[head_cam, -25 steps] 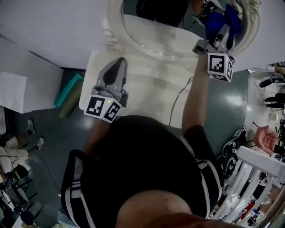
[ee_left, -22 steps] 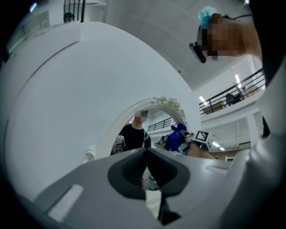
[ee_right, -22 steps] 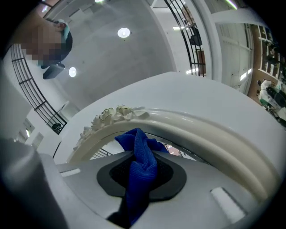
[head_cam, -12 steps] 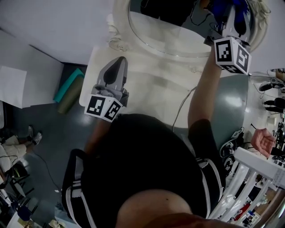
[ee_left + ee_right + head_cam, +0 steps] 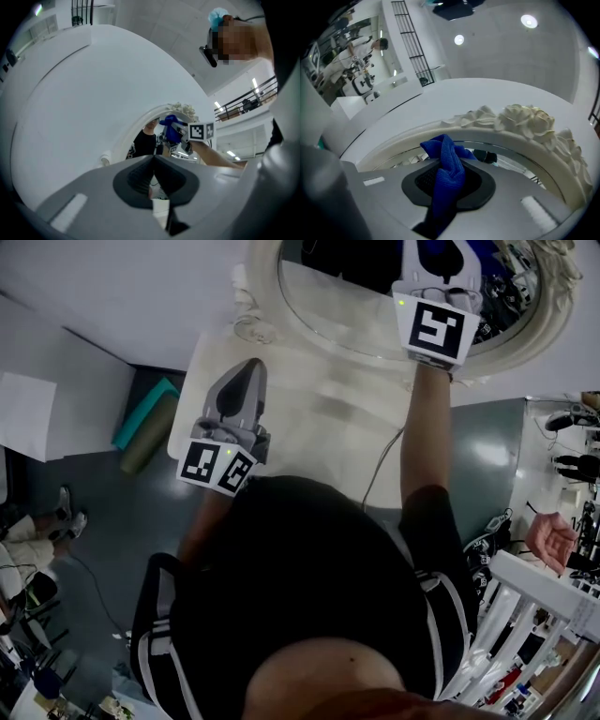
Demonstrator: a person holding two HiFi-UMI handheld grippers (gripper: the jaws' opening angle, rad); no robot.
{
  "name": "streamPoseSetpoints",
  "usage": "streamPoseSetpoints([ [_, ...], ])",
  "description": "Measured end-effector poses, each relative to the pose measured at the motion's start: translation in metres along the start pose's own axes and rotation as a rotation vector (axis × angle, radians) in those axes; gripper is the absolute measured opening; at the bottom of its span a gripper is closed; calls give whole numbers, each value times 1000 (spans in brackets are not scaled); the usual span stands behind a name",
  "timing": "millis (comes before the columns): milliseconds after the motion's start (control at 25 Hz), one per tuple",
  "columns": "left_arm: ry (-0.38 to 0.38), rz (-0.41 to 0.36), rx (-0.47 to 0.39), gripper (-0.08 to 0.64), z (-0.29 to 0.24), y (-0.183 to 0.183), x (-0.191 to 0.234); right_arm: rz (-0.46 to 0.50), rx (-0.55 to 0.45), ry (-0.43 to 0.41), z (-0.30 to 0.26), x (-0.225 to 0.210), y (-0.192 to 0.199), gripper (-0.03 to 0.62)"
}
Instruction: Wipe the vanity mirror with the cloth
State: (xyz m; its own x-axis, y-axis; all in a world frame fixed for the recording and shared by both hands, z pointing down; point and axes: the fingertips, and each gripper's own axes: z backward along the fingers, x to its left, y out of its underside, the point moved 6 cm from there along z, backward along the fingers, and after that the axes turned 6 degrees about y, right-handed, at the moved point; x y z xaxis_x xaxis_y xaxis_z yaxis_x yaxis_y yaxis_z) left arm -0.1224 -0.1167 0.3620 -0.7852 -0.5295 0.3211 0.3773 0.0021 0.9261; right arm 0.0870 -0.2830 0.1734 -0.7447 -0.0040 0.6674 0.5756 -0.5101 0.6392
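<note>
The oval vanity mirror in its ornate white frame stands at the back of a white table. My right gripper is raised against the glass, shut on a blue cloth. That cloth bunches out past the jaws toward the mirror glass, just under the frame's carved roses. My left gripper hovers low over the table's left part, shut and holding nothing. In the left gripper view, the cloth and the right gripper's marker cube show in front of the mirror.
A cable runs across the table's front. A teal block and an olive roll lie on the floor at the left. A white rack and another person's hand are at the right.
My right gripper has swept the cloth from the mirror's right edge leftward toward its middle and further up the glass. The left gripper has stayed put.
</note>
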Motion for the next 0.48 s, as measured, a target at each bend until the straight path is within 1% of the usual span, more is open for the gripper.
streamPoseSetpoints([
  [40, -1, -2, -1, 11, 0, 0, 0, 50, 11, -31, -2, 14, 0, 55],
  [120, -4, -8, -5, 11, 1, -1, 0, 103, 17, -85, -2, 45, 4, 55],
  [280, -11, -4, -3, 11, 3, 0, 1, 196, 28, -184, 15, 103, 35, 55],
  [360, -19, -1, 0, 11, 5, 2, 3, 212, 45, -232, 29, 128, 58, 55],
  [480, -29, 5, 2, 11, 6, 4, 7, 198, 86, -308, 50, 160, 96, 55],
])
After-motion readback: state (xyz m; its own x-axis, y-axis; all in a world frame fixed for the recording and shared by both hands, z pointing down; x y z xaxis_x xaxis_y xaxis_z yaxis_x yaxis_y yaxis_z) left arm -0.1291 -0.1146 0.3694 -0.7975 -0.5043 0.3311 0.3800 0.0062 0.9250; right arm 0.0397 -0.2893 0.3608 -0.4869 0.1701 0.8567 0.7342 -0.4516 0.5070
